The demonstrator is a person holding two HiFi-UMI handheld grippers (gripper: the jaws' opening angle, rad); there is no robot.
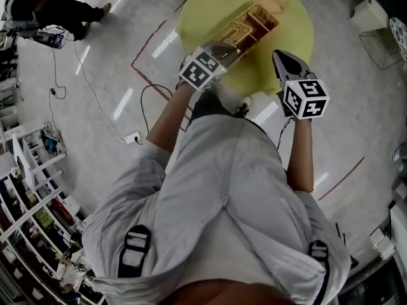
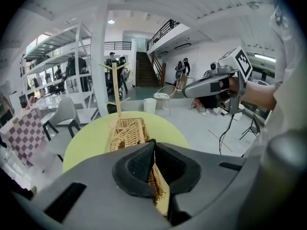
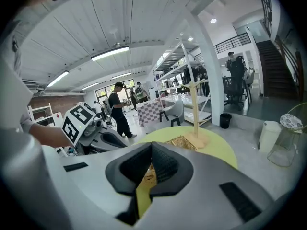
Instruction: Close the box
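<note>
Two grippers work over a round yellow-green bench, seen from above past the person's pale shirt. An open wicker box lies on the bench's far half. Its lattice lid is folded out toward the bench's near edge.

The left gripper reaches in over that near edge. Its jaws are clenched, and a strip of the lid's wicker edge stands pinched between the dark pads. Its marker cube hangs just off the near rim of the bench.

The right gripper hovers above the near right part of the bench, apart from the box. Its jaws are pressed together with nothing in them. Only the yellow top and a sliver of tan show through the slot below the pads.

A wooden stand rises upright at the bench's far edge, just beyond the box.

Off the bench's left side, a red line marks the pale floor. A white cable there runs to a power strip.
</note>
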